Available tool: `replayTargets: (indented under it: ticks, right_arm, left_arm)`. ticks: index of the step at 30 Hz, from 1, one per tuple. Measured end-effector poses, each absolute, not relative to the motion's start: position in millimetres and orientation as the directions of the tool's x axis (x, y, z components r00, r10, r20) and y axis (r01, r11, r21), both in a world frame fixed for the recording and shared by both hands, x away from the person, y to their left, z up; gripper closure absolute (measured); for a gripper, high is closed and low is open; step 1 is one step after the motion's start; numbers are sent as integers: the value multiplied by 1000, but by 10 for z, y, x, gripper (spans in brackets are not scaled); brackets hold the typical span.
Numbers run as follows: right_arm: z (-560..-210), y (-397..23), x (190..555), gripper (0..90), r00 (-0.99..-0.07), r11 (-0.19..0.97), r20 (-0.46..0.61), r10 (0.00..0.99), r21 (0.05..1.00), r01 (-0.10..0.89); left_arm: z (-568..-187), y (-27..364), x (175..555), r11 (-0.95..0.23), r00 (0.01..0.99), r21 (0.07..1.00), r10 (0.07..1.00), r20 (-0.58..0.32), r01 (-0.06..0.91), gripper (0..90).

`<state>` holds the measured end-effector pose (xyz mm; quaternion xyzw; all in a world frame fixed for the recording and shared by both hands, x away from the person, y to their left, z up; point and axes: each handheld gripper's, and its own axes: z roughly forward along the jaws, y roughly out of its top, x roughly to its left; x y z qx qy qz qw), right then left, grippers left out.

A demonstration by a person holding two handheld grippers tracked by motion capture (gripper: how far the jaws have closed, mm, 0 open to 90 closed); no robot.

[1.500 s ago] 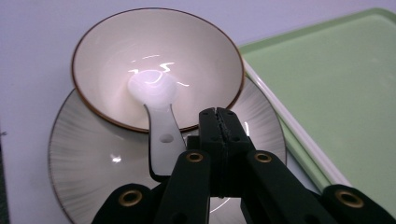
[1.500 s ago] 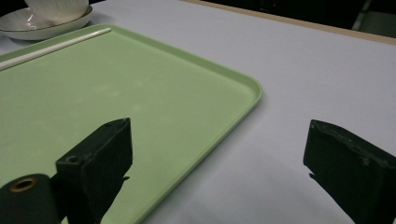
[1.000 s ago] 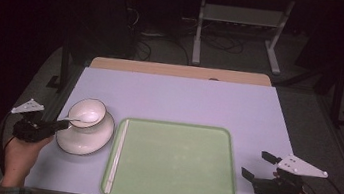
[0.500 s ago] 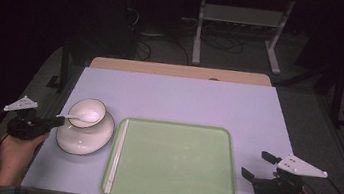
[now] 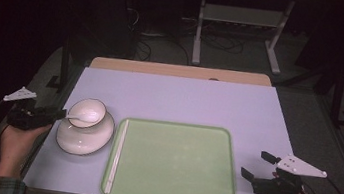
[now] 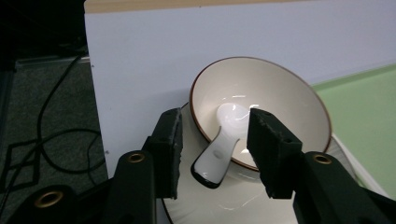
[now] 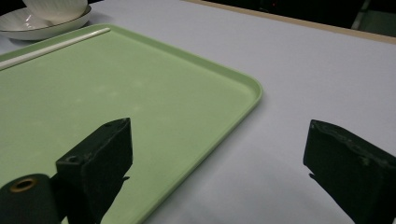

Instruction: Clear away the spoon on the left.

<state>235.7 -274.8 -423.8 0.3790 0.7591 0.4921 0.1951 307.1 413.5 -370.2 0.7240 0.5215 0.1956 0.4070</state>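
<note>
A white spoon (image 6: 224,144) lies in a cream bowl (image 6: 271,93) with a brown rim, its handle sticking out over the rim. The bowl (image 5: 87,113) stands on a white plate (image 5: 85,138) at the table's left. My left gripper (image 6: 215,119) has just been opening; the spoon's handle lies between its jaws, and the pads stand clear of it. In the high view the left gripper (image 5: 59,112) points at the bowl from the left. My right gripper (image 5: 256,164) stands open with nothing in it beside the right edge of a green tray (image 5: 174,163).
White chopsticks (image 5: 116,155) lie along the tray's left edge, next to the plate. In the right gripper view the tray (image 7: 116,93) stretches ahead, with the chopsticks (image 7: 56,44) and the plate (image 7: 28,30) far off. A pale mat (image 5: 185,98) covers the table.
The left gripper has drawn back slightly to the left and its jaws have opened off the spoon's handle. The spoon stays in the bowl. The right gripper has not moved.
</note>
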Motion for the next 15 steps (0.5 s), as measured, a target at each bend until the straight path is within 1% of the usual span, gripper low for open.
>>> replayTargets:
  ticks: [9, 15]
  right_arm:
    - [-4240, -2749, 2354, 75, -638, 228, 78, 766, 895, 384]
    - [-4241, -2752, 2355, 75, -638, 229, 77, 766, 895, 383]
  left_arm:
    - [-3831, 4169, 3070, -100, 383, 772, 903, -194, 627, 532]
    - [-3875, 4159, 3084, -101, 399, 761, 891, -218, 641, 547]
